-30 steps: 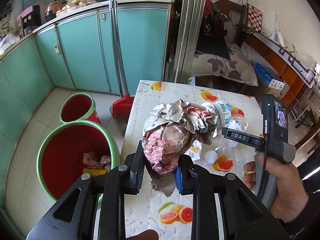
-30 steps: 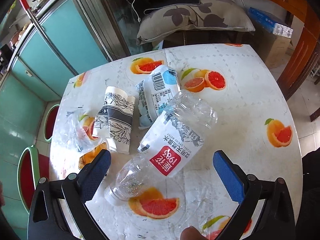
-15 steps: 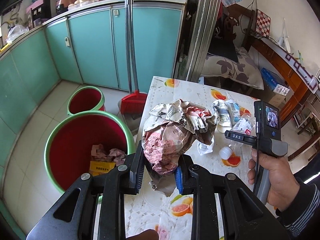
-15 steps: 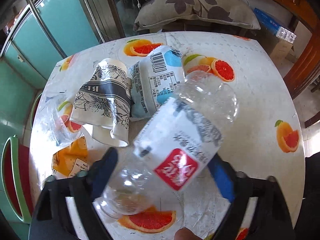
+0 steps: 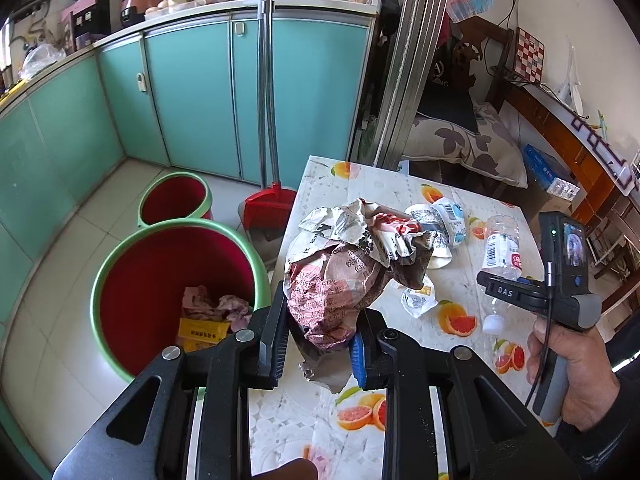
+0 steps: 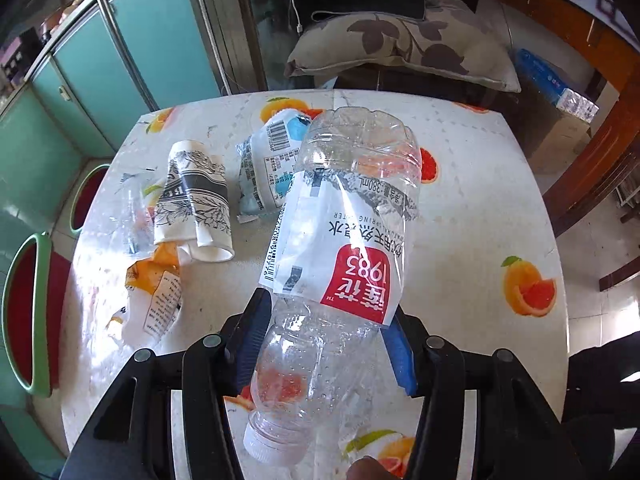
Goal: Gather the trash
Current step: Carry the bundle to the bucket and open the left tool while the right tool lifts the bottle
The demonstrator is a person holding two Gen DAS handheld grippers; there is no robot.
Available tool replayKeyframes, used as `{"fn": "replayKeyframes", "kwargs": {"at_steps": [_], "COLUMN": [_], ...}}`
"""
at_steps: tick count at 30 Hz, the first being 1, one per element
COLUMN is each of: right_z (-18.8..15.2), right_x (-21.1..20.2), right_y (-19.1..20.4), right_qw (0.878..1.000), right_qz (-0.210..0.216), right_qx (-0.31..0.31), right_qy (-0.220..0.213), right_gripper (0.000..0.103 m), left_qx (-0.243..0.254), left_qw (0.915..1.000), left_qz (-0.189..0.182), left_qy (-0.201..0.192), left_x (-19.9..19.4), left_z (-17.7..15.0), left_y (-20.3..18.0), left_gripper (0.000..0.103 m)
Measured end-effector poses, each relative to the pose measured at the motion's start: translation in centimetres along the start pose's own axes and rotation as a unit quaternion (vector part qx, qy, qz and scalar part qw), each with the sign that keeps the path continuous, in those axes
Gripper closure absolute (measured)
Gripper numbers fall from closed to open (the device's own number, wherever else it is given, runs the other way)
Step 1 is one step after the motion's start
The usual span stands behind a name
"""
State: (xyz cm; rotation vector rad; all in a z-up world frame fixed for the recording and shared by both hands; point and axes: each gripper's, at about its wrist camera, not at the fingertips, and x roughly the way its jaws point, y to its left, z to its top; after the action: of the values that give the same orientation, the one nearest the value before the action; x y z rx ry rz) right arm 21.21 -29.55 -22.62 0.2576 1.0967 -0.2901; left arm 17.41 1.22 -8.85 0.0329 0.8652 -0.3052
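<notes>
My left gripper [image 5: 318, 346] is shut on a crumpled ball of printed paper [image 5: 352, 272], held above the table's left edge, beside a big red bin with a green rim [image 5: 160, 292] that holds some trash. My right gripper [image 6: 324, 344] is shut on an empty clear plastic bottle [image 6: 348, 240] with a red and white label, lifted over the table; it also shows in the left wrist view [image 5: 502, 248]. On the table [image 6: 472, 208] lie a crushed paper cup [image 6: 196, 200], a blue and white wrapper [image 6: 272, 160], an orange wrapper [image 6: 156, 292] and clear film [image 6: 132, 208].
A smaller red bin [image 5: 176, 200] stands behind the big one. A red broom and dustpan [image 5: 268, 200] lean on teal cabinets [image 5: 192, 92]. A cushioned wooden bench [image 5: 468, 140] is beyond the table's far side.
My right gripper closed on the bottle and lifted it off the table. My left gripper drew back and up with the paper ball, so more floor and bins show.
</notes>
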Motion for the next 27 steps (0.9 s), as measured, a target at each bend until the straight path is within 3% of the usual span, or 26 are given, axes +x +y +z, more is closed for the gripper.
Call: {"fn": "replayKeyframes", "kwargs": {"at_steps": [14,27], "right_z": [-2.4,-1.9], "right_x": [-10.9,-14.6], "right_y": [2.0,6.0], "right_qw": [0.989,0.978], "right_qz": [0.042,0.07], "right_qx": [-0.109,-0.157], "right_qy": [-0.094,-0.121], "right_gripper": [0.05,0.05], "left_qx": [-0.029,-0.059], "left_qw": [0.9989,0.9954], "left_qz": [0.034,0.074], "left_qy": [-0.018,-0.017], "left_x": [-2.5,-1.9], "left_z": [-1.0,-0.3], "left_y": [1.7,5.9], "left_gripper": [0.079,0.079]}}
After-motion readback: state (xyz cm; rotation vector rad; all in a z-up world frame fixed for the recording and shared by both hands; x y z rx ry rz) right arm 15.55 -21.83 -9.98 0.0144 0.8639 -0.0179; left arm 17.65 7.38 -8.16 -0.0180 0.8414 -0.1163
